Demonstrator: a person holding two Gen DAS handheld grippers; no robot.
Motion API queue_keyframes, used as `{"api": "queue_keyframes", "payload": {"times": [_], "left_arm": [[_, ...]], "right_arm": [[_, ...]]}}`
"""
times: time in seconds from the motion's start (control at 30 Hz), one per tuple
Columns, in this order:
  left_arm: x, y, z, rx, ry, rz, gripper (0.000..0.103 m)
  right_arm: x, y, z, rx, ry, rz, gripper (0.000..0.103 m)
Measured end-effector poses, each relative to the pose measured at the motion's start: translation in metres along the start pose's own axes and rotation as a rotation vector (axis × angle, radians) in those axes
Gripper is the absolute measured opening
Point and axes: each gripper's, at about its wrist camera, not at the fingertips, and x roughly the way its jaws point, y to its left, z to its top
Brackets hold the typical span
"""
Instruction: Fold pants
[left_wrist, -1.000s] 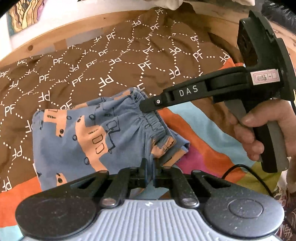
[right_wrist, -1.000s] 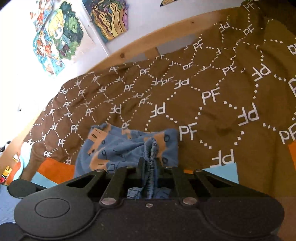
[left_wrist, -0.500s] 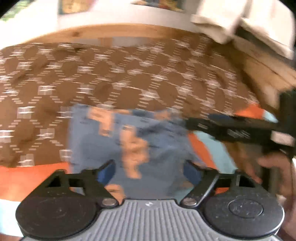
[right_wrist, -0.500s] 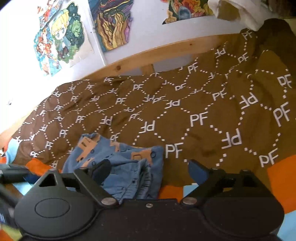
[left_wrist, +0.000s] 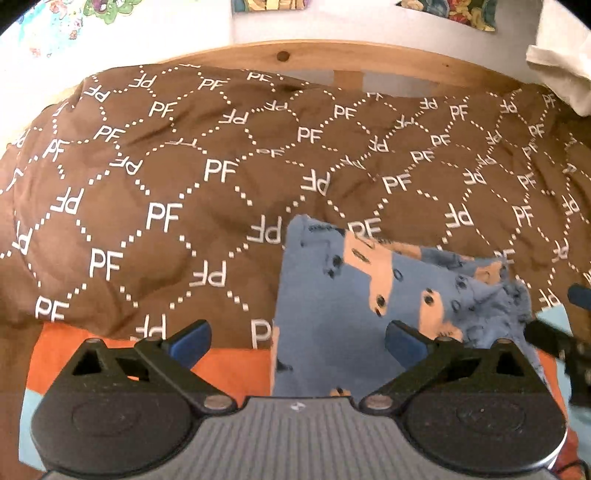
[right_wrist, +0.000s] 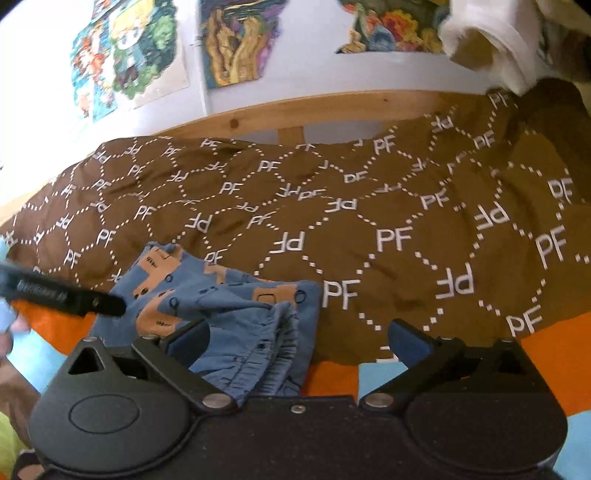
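We hold both grippers over a bed. The left gripper (left_wrist: 297, 341) has its jaws opening, spread wide with nothing pressed between the blue pads (left_wrist: 190, 341); the right gripper (right_wrist: 299, 341) is opening likewise, jaws wide and gripping nothing.

The pants (left_wrist: 369, 299), small blue ones printed with peach vehicles, lie folded on the brown blanket (left_wrist: 184, 206) marked with white "PF" letters, near its front edge where an orange and light-blue sheet (left_wrist: 229, 369) shows. In the left view they sit right of centre, under the right pad. In the right view the pants (right_wrist: 221, 306) lie left of centre with the gathered waistband nearest us, and the left gripper's finger (right_wrist: 66, 295) reaches in from the left edge. Beyond the blanket runs a wooden bed rail (right_wrist: 314, 107), with colourful pictures (right_wrist: 236, 40) on the wall behind.
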Motion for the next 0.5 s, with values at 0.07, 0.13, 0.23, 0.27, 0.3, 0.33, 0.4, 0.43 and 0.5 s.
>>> {"api": "queue_keyframes", "payload": {"times": [0.07,0.13,0.23,0.27,0.3,0.33,0.4,0.43,0.5], "left_arm": [[0.006,0.004,0.006,-0.006,-0.007,0.010,0.103],[0.013,0.005,0.010,-0.008,-0.011,0.027,0.103],[0.031,0.005,0.015,0.007,-0.003,0.047,0.103],[0.039,0.005,0.016,0.020,0.016,0.057,0.103],[0.047,0.005,0.016,0.030,0.032,0.070,0.103],[0.054,0.005,0.017,0.032,0.046,0.073,0.103],[0.063,0.010,0.019,-0.007,0.063,0.049,0.103],[0.064,0.013,0.021,-0.034,0.065,0.044,0.103],[0.064,0.018,0.027,-0.077,0.081,0.035,0.103]], "right_arm": [[0.000,0.008,-0.001,-0.042,-0.007,-0.007,0.102],[0.002,0.014,-0.002,-0.076,-0.010,-0.020,0.102],[0.007,0.022,-0.004,-0.135,0.032,-0.035,0.102],[0.010,0.024,-0.006,-0.171,0.062,-0.045,0.102],[0.013,0.027,-0.008,-0.223,0.091,-0.060,0.102],[0.014,0.028,-0.011,-0.274,0.112,-0.062,0.102],[0.015,0.027,-0.014,-0.349,0.149,-0.044,0.102],[0.015,0.024,-0.012,-0.348,0.158,-0.036,0.102],[0.012,0.018,-0.008,-0.330,0.167,-0.014,0.102]]}}
